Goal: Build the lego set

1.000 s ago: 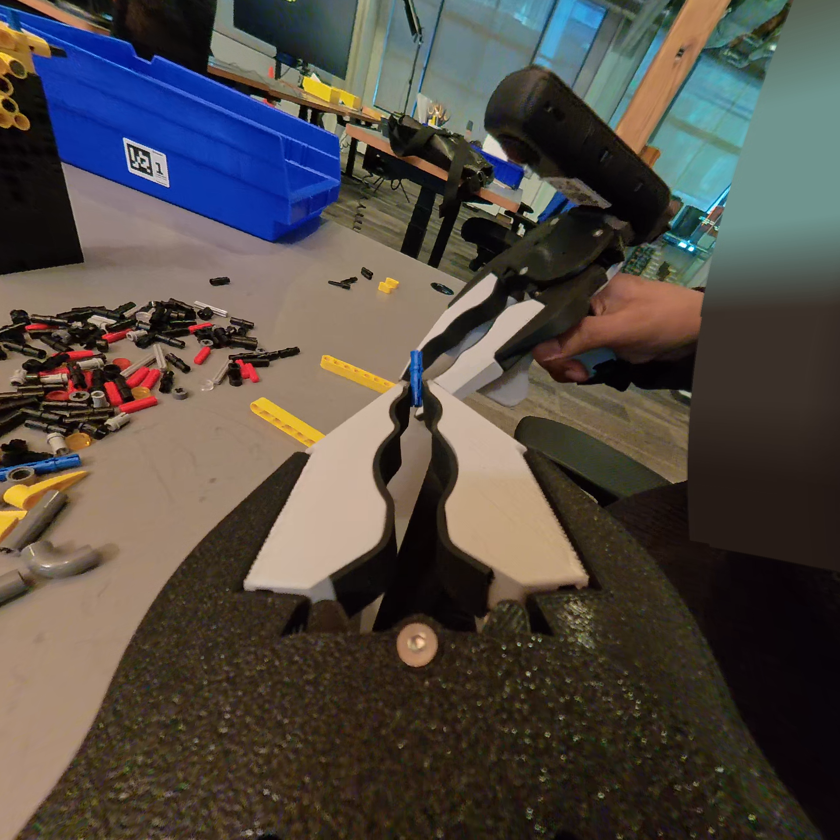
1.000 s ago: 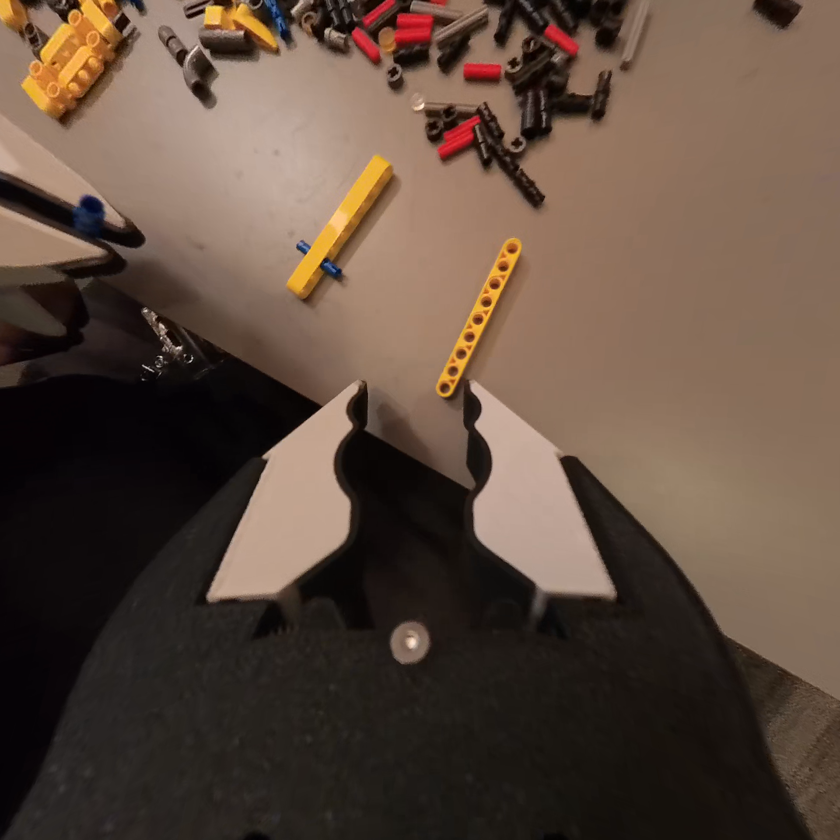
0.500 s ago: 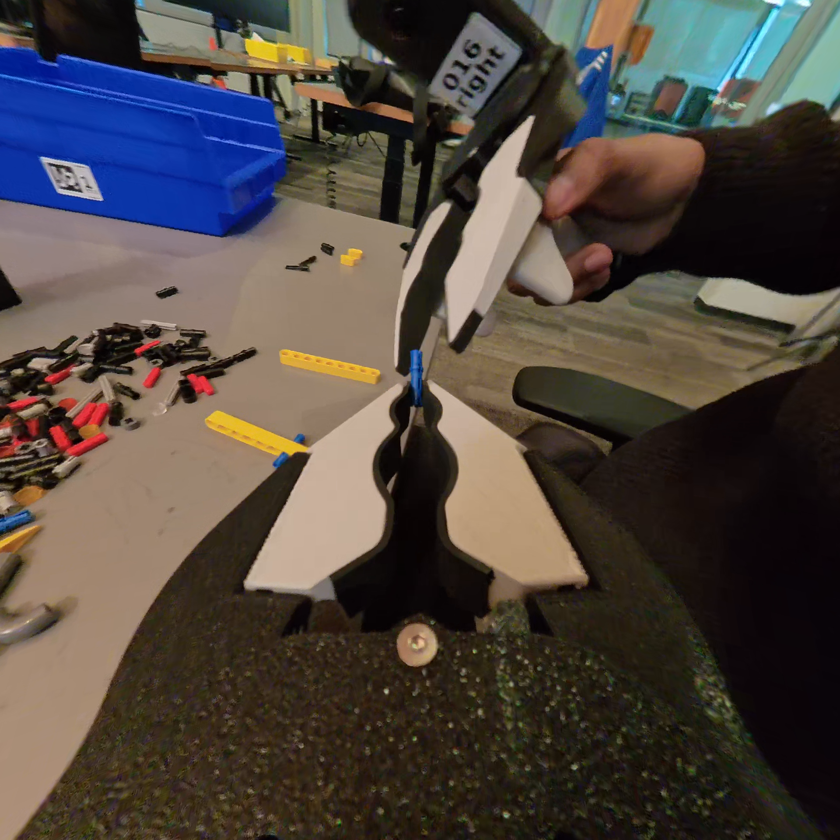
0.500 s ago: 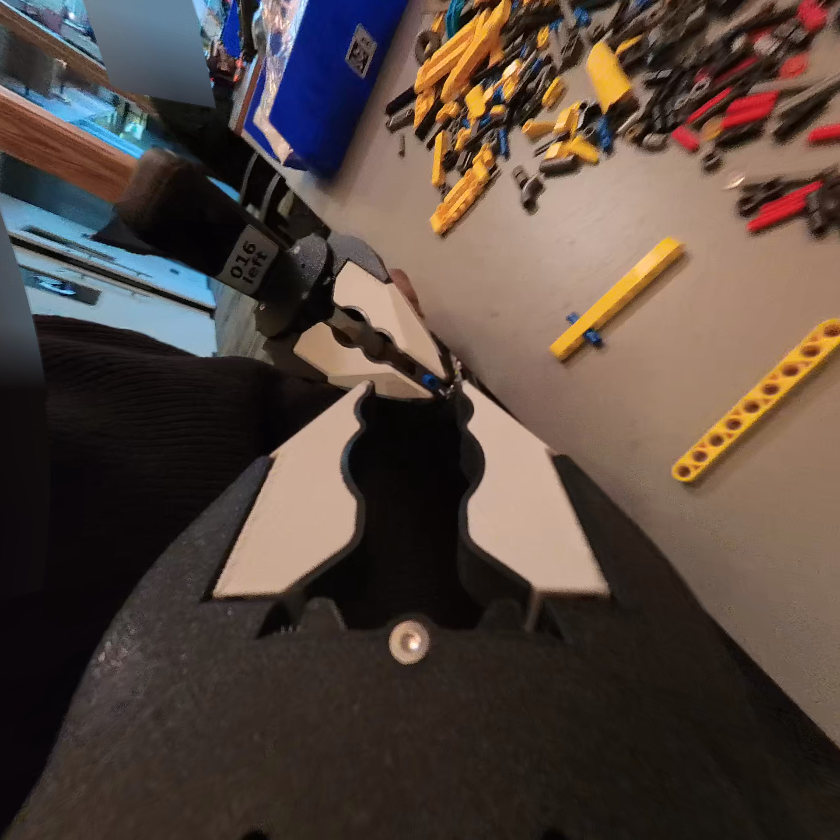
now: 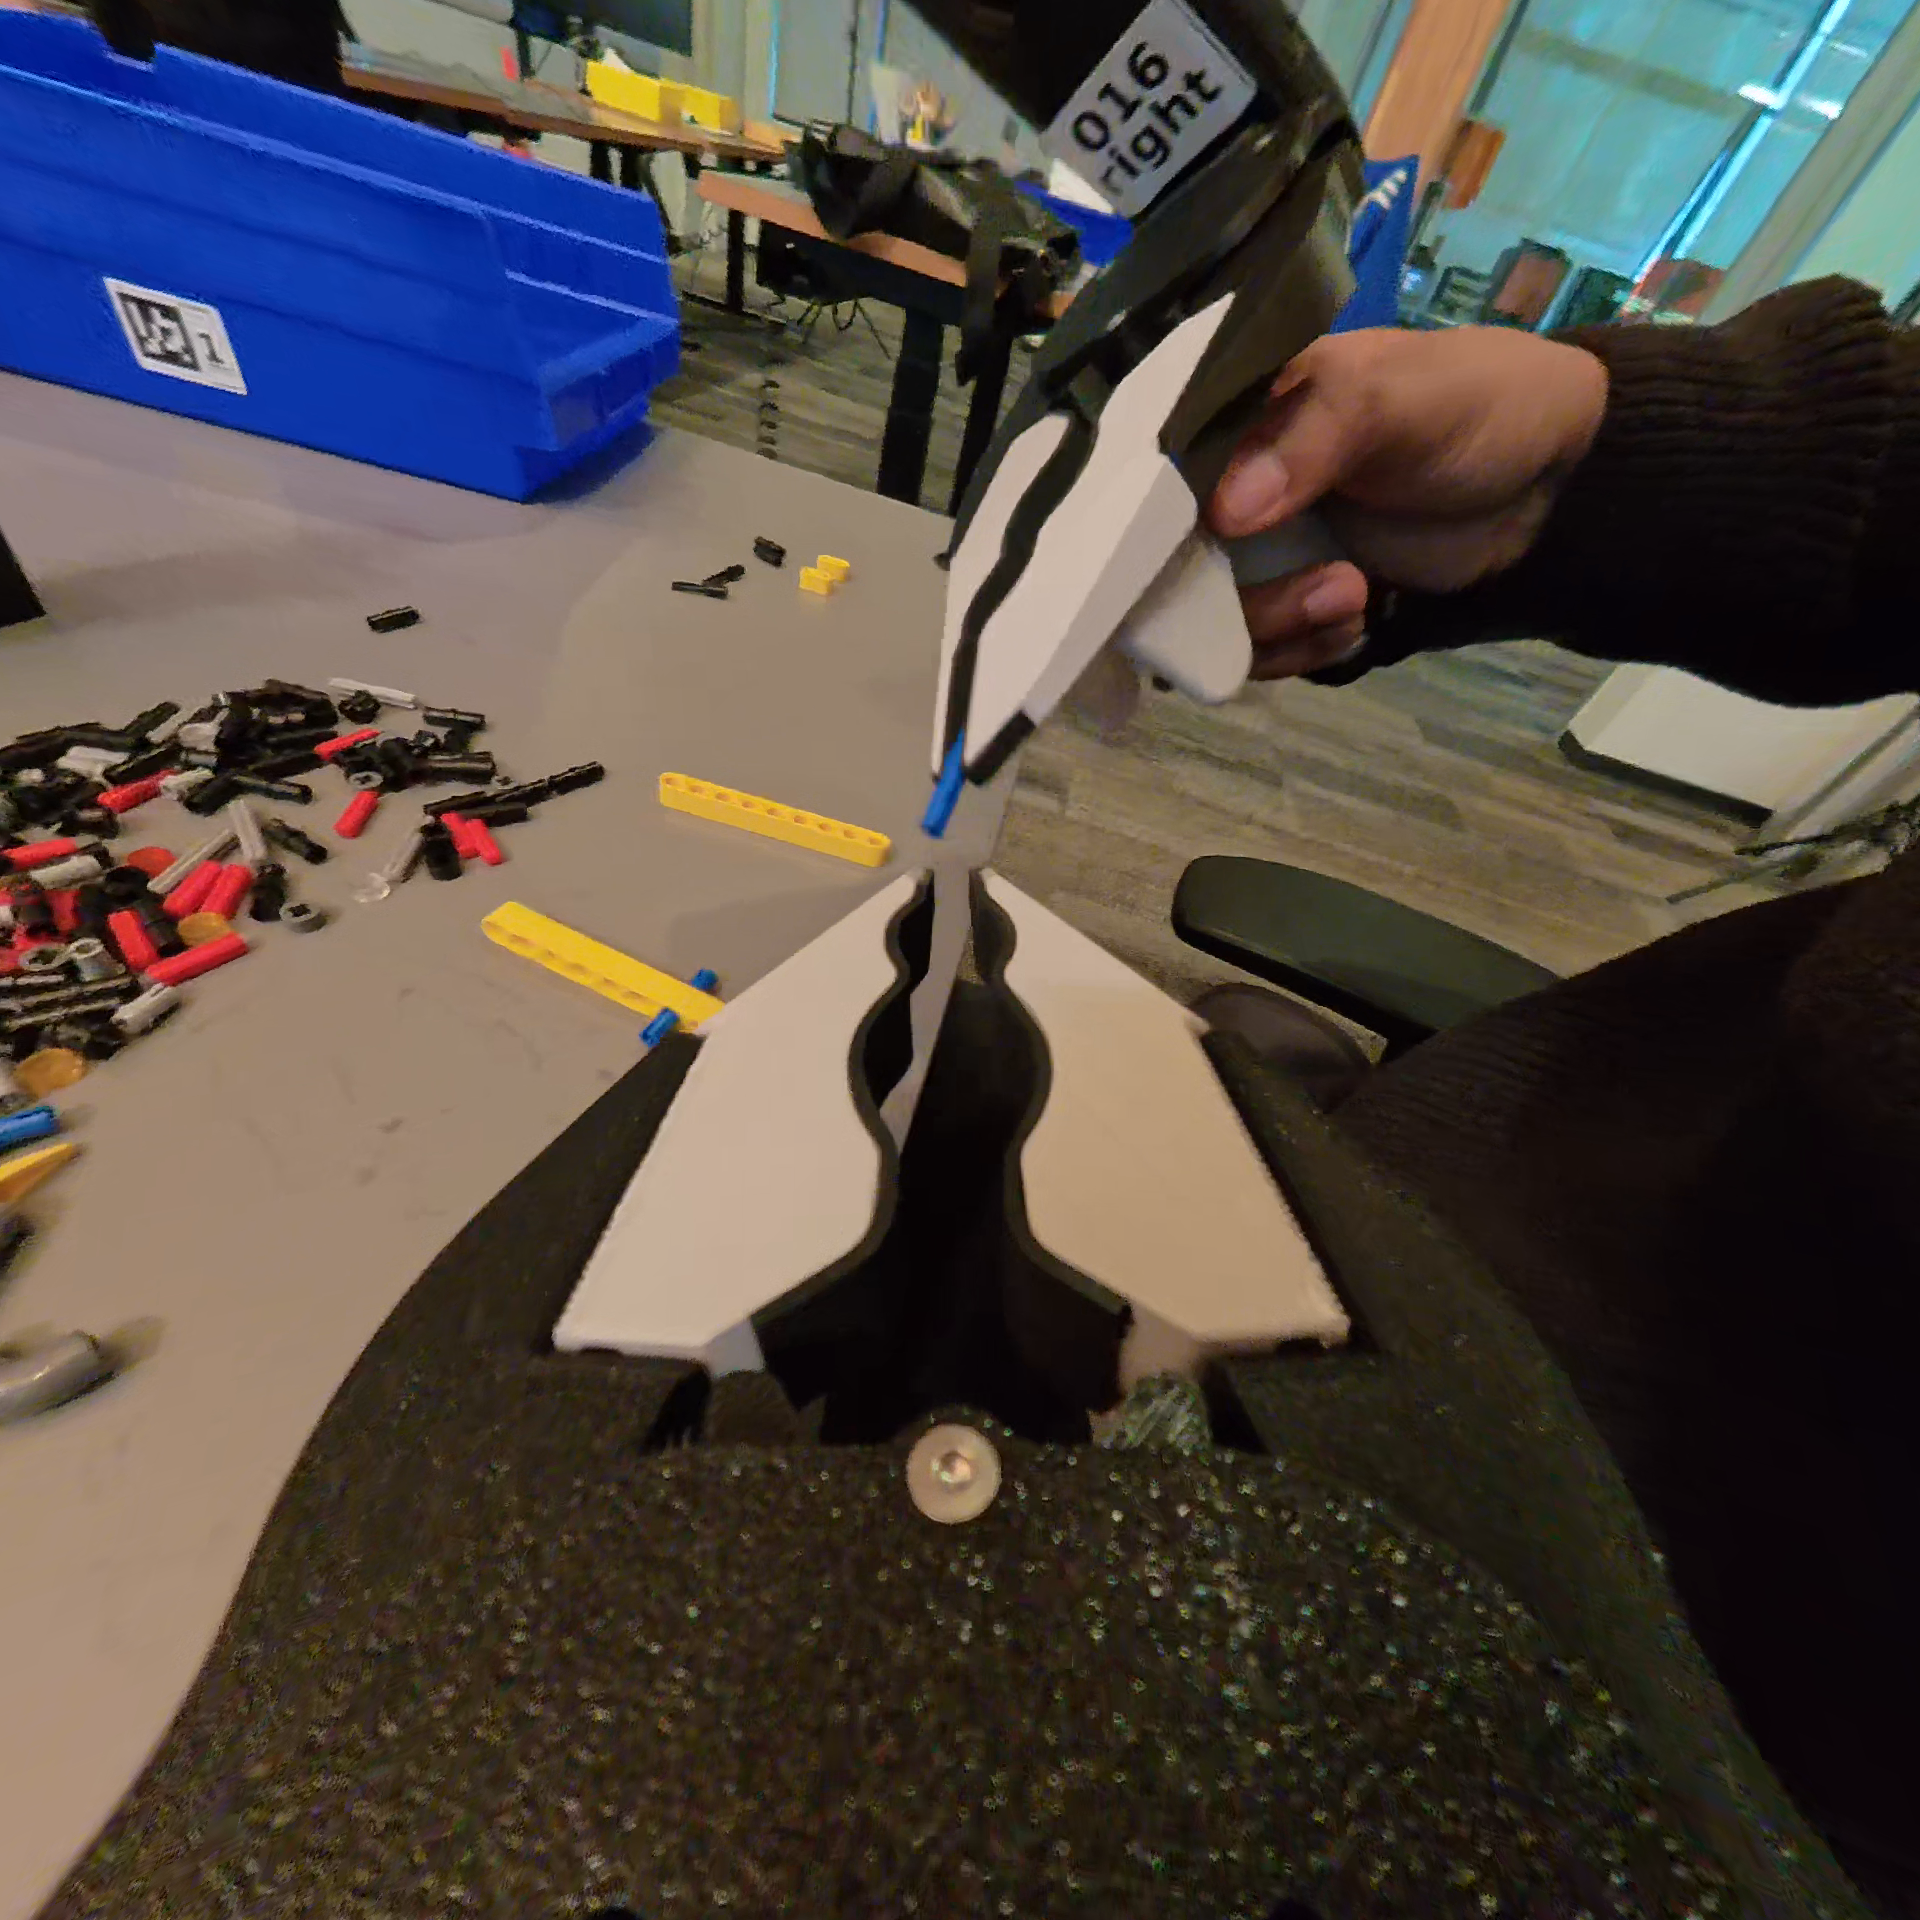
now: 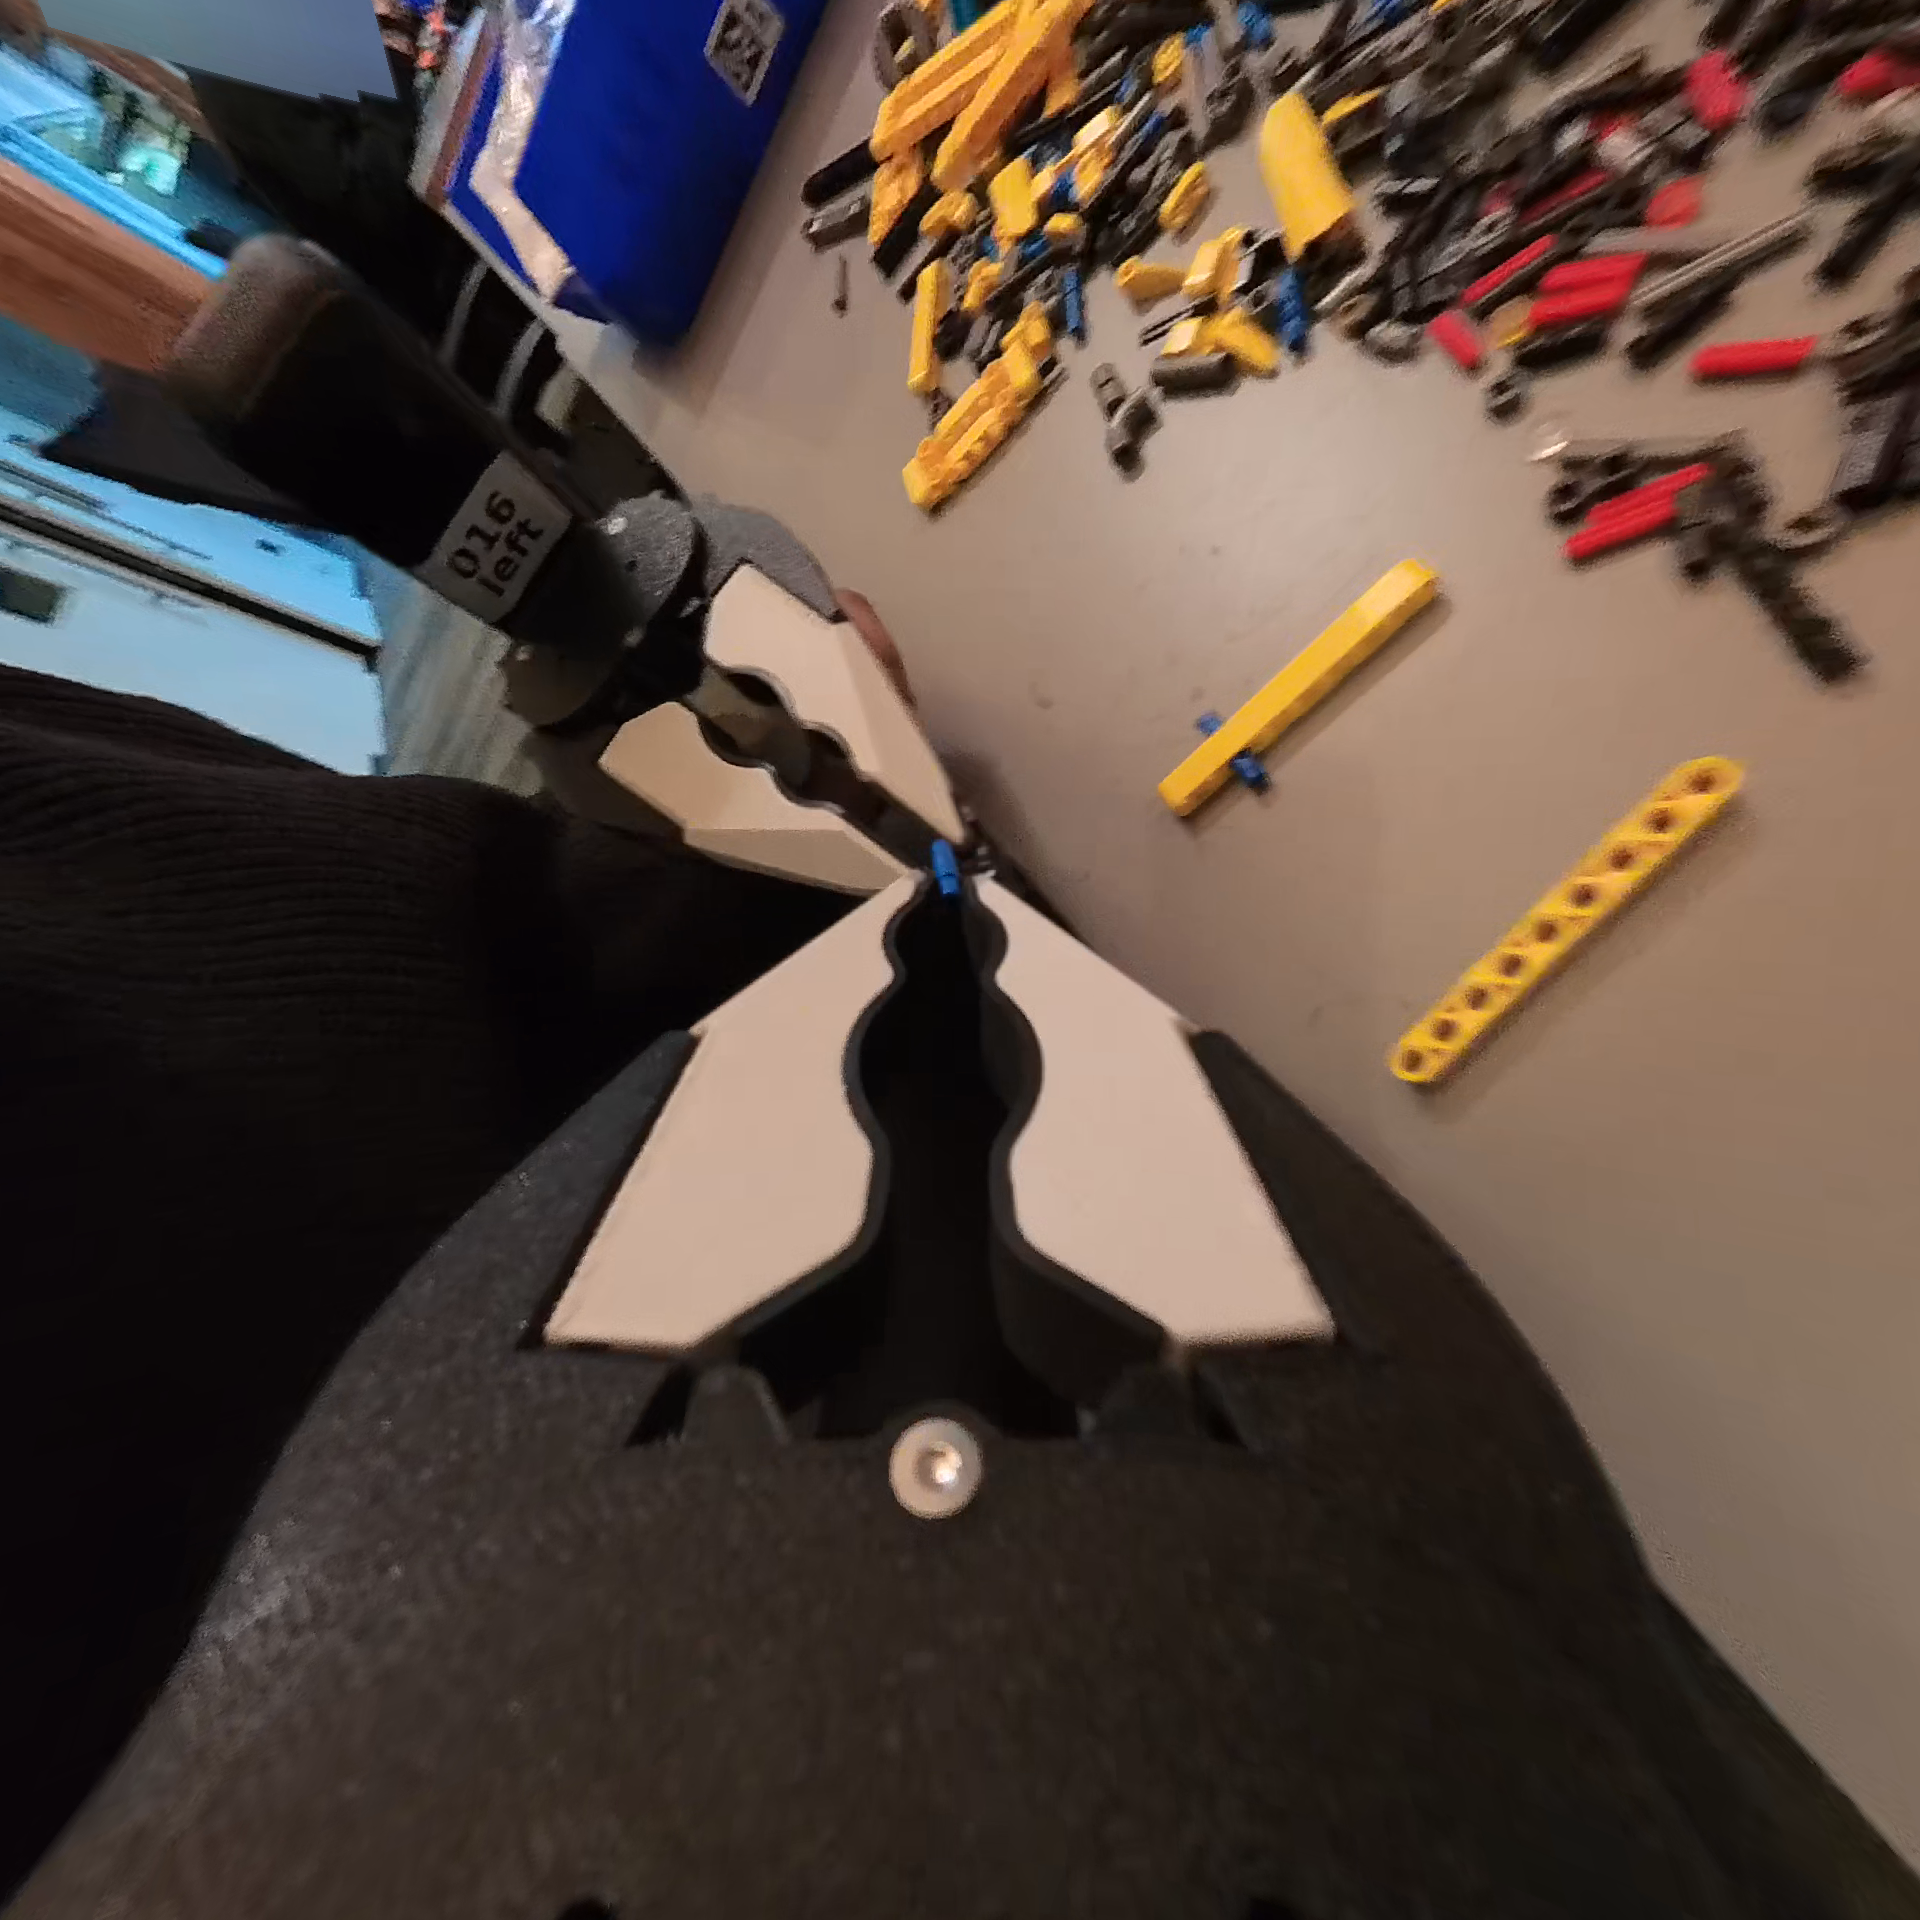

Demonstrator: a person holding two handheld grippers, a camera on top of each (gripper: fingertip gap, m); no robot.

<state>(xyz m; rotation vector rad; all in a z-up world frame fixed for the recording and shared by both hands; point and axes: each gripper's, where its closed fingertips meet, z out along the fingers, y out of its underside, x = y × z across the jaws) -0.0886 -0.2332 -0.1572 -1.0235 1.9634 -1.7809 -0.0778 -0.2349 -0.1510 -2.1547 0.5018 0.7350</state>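
My right gripper (image 6: 945,883) is shut on a small blue pin (image 6: 943,868), which sticks out past its tips. In the left wrist view the right gripper (image 5: 971,753) comes down from above, held by a hand (image 5: 1403,488), with the blue pin (image 5: 943,798) hanging from its tips. My left gripper (image 5: 949,881) sits just under the pin, a little open and empty, with a narrow gap between its fingertips. In the right wrist view the left gripper (image 6: 925,847) meets my tips from the upper left. Both are above the grey table's near edge (image 5: 997,821).
A yellow beam with holes (image 5: 774,819) (image 6: 1569,920) and a yellow beam carrying a blue pin (image 5: 603,964) (image 6: 1299,686) lie on the table close by. A pile of black, red and yellow pieces (image 5: 208,810) (image 6: 1351,208) lies beyond. A blue bin (image 5: 312,260) stands at the back. A chair armrest (image 5: 1351,945) is beside the table. Less than 4 cm separates the two grippers' tips.
The blue pin has passed from my left gripper to my right. The right gripper swung over from the table and shut on it; the left opened slightly and let go.
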